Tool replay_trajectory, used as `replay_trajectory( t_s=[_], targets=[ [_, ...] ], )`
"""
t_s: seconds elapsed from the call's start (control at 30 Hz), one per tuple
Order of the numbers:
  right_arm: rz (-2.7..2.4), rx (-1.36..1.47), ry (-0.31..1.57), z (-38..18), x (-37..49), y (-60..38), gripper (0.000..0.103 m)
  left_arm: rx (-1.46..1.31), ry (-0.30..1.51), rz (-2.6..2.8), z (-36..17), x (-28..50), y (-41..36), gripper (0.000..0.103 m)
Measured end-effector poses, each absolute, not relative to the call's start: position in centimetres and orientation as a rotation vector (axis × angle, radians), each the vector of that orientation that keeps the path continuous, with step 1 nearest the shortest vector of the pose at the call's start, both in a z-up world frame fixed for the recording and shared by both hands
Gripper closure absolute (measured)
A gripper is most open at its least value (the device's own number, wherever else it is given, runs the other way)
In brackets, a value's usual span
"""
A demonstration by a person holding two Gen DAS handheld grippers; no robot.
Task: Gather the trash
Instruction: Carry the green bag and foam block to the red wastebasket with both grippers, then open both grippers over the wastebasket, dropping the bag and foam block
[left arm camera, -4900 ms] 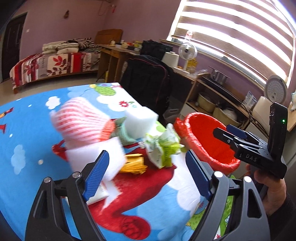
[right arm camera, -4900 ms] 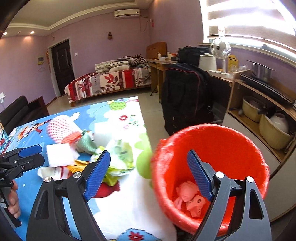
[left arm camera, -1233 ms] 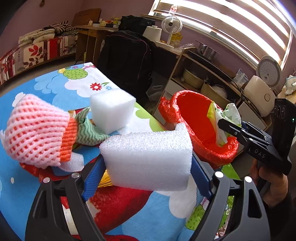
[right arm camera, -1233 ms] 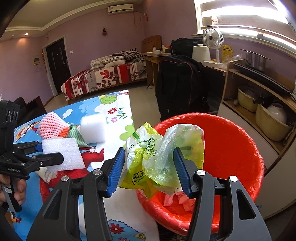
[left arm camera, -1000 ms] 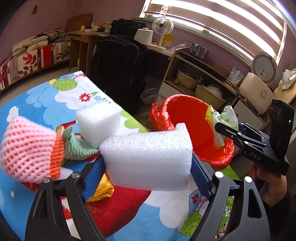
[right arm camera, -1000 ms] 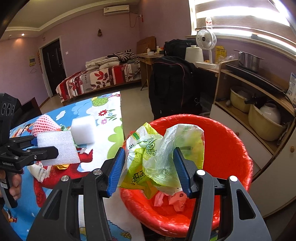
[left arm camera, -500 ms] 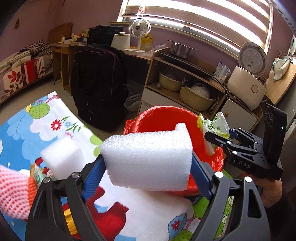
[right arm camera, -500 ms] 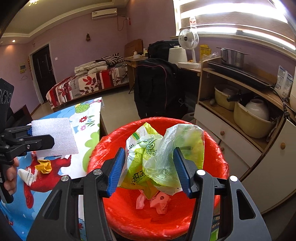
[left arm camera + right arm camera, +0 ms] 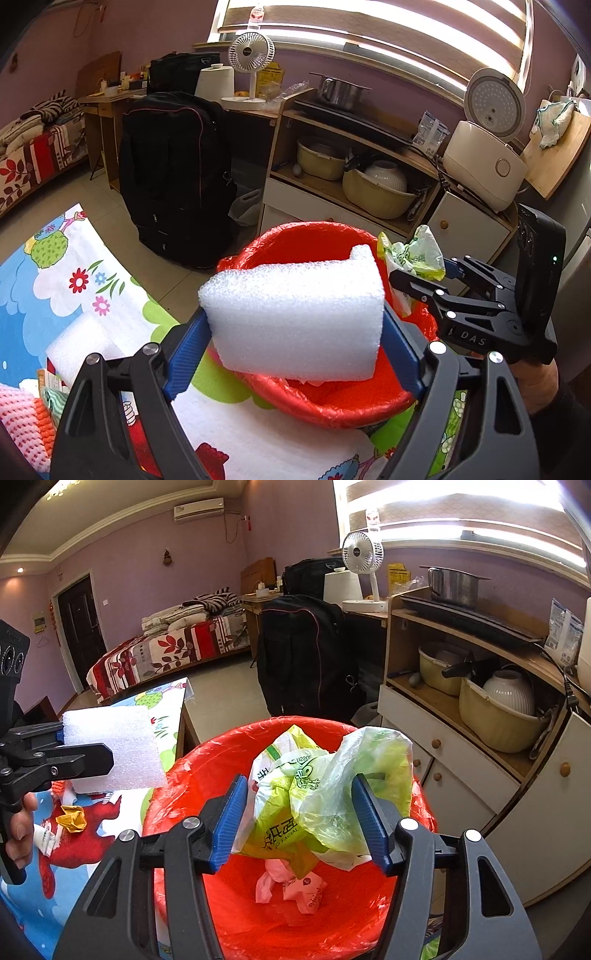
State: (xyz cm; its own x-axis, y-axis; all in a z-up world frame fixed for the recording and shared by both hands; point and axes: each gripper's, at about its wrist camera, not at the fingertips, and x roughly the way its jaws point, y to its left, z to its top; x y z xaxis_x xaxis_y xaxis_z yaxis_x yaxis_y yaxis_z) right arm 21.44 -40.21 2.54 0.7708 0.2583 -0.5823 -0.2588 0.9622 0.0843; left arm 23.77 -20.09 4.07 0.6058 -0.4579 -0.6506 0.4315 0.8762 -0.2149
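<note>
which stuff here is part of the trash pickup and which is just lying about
Job:
- foam block in left gripper
- green plastic bag between right gripper jaws, just opening
- red bin
- yellow wrapper

Lying about:
- black suitcase
- fan
- rice cooker

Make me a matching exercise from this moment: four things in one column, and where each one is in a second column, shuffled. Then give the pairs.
Things
1. white foam block
2. crumpled green and yellow plastic bag
3. crumpled yellow wrapper
4. pale pink crumpled wrappers

Places
A. lying on the cartoon-print tablecloth
B. at the bottom of the red-lined trash bin
C. clamped in the left tool
D. between the pads of the right tool, above the bin

Pairs: 1-C, 2-D, 3-A, 4-B
</note>
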Motion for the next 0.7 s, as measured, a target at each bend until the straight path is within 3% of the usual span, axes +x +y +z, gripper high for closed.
replay_trajectory(
  t_s=[0.13,0.6,0.7],
  targets=[
    [0.281,0.005,0.632,2.4,21.8,-40.5,0.034,-0.027,0.766,-0.518,4.1,24.3,-20.7,0.02],
    [0.168,0.064,0.604,2.8,21.0,-44.6,0.026,-0.003,0.79,-0.563,3.5,25.2,-23.6,0.02],
    [0.136,0.075,0.594,3.2,20.9,-46.0,0.025,0.006,0.797,-0.578,3.3,25.2,-24.4,0.014]
  ],
)
